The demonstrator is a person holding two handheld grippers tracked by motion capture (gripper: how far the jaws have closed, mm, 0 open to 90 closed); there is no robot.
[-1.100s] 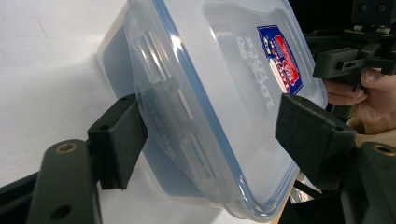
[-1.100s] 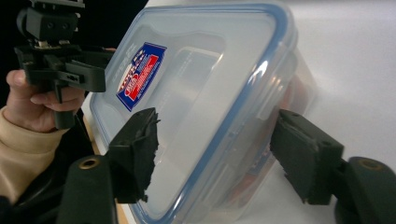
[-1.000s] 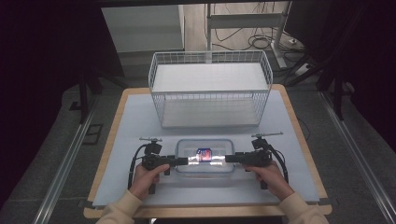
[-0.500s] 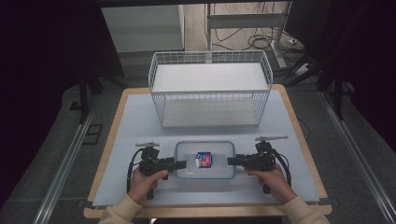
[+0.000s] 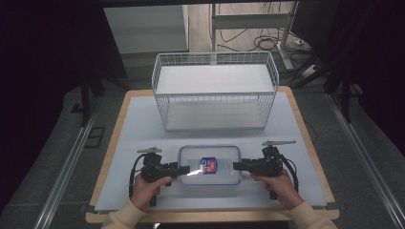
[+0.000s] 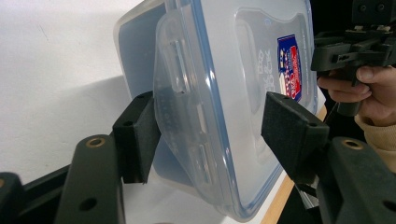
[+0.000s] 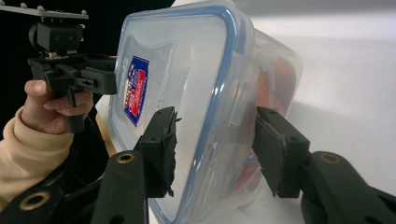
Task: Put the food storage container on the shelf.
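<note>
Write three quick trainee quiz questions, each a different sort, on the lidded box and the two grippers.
1. True or false: the plastic box lies inside the wire basket.
2. Which gripper clamps the box's end: A left gripper, B right gripper?
3. Fill in: the lid's rim seal is ____.

Key: 1 false, it lies on the table in front of the basket. 2 B; one left jaw stands clear of the lid. 3 blue.

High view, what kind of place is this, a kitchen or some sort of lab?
Most likely a lab or recording workspace, not a kitchen: one white-topped table in a dark room, loose cables on the floor behind, metal rails alongside, and handheld grippers working a plastic container.
</note>
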